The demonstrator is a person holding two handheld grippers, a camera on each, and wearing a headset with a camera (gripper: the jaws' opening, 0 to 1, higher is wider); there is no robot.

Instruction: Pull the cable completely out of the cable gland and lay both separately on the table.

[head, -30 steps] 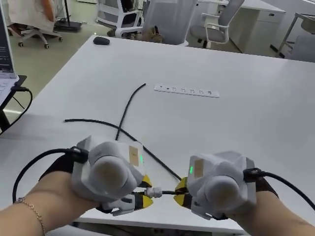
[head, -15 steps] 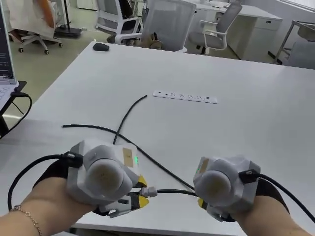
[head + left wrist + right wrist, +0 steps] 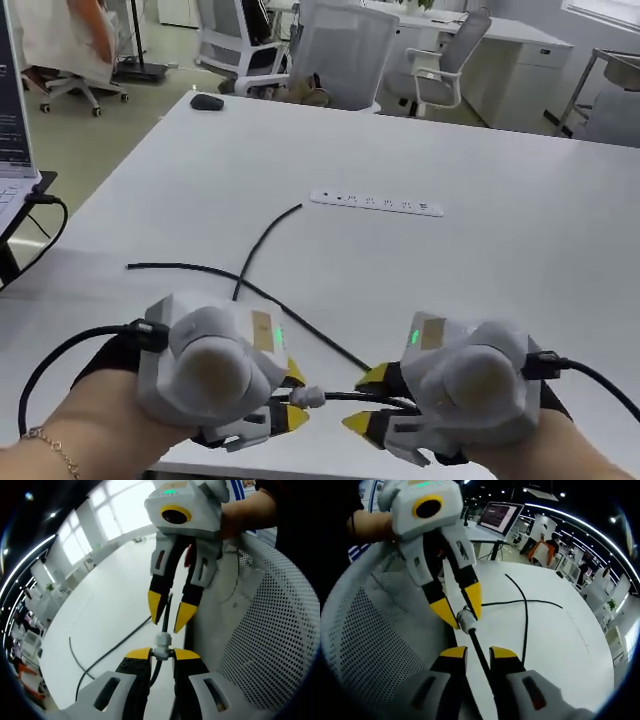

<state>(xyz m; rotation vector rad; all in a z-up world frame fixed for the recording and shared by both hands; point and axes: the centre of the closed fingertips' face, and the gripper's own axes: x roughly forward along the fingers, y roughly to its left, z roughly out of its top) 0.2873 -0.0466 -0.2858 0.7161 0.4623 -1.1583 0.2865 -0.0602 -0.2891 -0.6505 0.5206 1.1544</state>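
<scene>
left gripper (image 3: pixel 293 395) is pinching the small white plastic cable gland (image 3: pixel 308 397) at the near edge of the white worktop (image 3: pixel 480 260); right gripper (image 3: pixel 365 400), back in close, is spreading around the thin black cable (image 3: pixel 300 325), resetting for another pull.

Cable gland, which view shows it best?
Left gripper view: the cable gland sits close, centred, clamped between yellow jaws. Right gripper view shows it beyond its own jaws; head view, a tiny white piece.
</scene>
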